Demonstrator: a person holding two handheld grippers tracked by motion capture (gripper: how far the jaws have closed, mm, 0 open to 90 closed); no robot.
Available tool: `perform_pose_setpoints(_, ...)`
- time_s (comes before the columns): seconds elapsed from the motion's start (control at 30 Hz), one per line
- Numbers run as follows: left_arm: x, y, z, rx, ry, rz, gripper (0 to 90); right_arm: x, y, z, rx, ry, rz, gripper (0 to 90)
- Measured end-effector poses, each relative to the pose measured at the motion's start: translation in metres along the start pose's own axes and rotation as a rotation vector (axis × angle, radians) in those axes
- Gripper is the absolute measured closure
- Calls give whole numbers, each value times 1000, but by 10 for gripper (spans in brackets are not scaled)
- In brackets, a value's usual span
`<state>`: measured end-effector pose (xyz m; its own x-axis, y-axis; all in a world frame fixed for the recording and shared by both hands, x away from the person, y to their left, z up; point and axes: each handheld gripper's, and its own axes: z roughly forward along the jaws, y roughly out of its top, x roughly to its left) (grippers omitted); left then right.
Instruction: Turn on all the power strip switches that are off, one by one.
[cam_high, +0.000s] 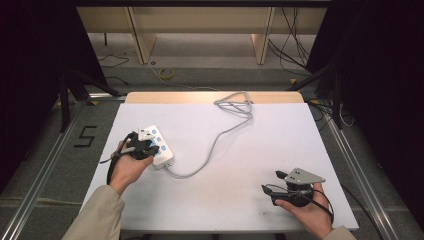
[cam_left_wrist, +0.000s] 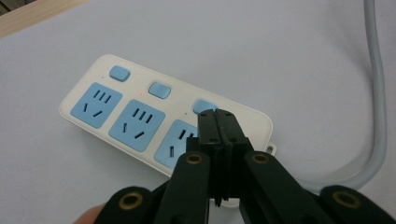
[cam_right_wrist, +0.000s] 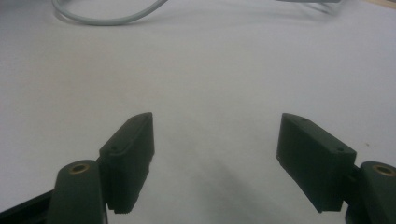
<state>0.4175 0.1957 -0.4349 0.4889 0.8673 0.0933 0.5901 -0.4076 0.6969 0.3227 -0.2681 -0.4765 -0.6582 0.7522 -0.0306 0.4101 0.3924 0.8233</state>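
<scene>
L side: our left gripper (cam_left_wrist: 218, 135) w/ jaws pressed together, nothing between, tips over nearest blue switch (cam_left_wrist: 205, 105) of power strip (cam_high: 156, 145). We reckon closed tips act as poker for switch. Strip lies flat on white table (cam_high: 250, 160), left-centre; long axis runs diagonal, far-left to near-right, sockets up, grey cord (cam_high: 220, 135) leaving near end. R side: our right gripper (cam_right_wrist: 217, 163) wide open, empty, parked near table's near-right edge, prob idle.
</scene>
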Motion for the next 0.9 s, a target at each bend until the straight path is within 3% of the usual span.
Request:
perform_pose_setpoints(0.37,4,10,7,14,1,6,899,0,0,0,1,0,-2,284)
perform_pose_setpoints(0.9,1,19,31,47,-3,14,899,0,0,0,1,-1,-5,284)
